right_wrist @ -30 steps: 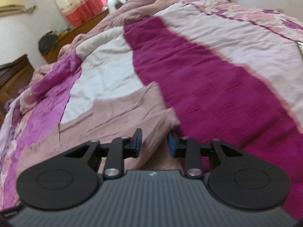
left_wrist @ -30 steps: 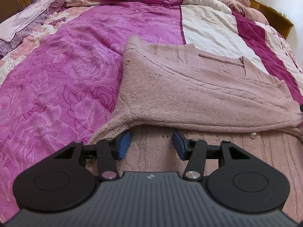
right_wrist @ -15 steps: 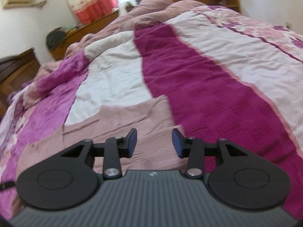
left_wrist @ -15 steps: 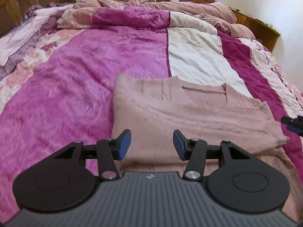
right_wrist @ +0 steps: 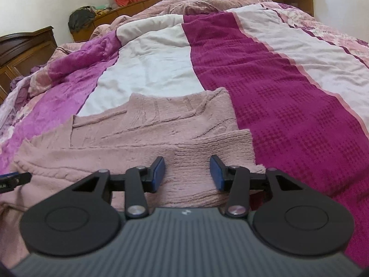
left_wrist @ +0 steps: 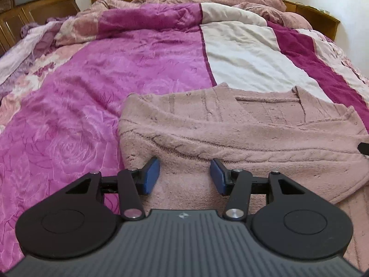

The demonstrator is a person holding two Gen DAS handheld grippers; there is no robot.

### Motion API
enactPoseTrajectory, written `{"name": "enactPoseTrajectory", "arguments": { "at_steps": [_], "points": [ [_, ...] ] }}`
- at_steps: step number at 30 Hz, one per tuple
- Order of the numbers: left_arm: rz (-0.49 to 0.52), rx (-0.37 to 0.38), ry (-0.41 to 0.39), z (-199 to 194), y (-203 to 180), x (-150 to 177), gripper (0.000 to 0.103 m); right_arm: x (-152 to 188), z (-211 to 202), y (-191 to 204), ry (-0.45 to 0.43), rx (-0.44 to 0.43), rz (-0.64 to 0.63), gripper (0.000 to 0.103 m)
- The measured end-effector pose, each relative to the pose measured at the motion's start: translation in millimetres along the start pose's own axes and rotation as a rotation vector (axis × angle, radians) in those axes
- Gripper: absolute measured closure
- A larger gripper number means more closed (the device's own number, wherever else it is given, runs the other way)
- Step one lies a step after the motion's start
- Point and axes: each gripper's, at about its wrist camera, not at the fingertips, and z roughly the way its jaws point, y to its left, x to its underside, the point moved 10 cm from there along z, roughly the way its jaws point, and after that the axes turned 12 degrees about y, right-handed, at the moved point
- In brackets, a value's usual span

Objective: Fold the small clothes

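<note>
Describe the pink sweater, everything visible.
The pink sweater is a fuzzy dusty-pink knit with cable ribs and a collar opening at the far edge. It lies flat on the bedspread, its near part folded over the body. Both grippers hover over its near edge with jaws open, gripping nothing.

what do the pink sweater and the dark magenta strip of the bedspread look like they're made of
Pink sweater: soft fuzzy knit, probably wool or acrylic; ribs and cable stitches show, matte and nappy. Dark magenta strip: looks like woven waffle-textured cotton or towelling; a grid of small raised squares, no sheen.
</note>
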Motion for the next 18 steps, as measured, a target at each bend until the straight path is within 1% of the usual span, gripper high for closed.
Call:
{"name": "enactPoseTrajectory", "arguments": {
  "at_steps": [6,10,18],
  "points": [
    [-0.012,0.024,0.006,-0.7,2.6,-1.9,0.046,-0.3,-3.8,1.8,0.006,-0.002,0.002,0.053],
    [-0.015,0.029,0.011,-9.7,3.4,-3.5,0.046,-2.1,-15.4,8.2,0.017,-0.027,0.011,0.039],
    [-0.039,0.041,-0.012,-52.5,6.3,-1.4,0.045,1.1,-51.7,27.7,0.016,-0.067,-0.035,0.039]
  ]
}}
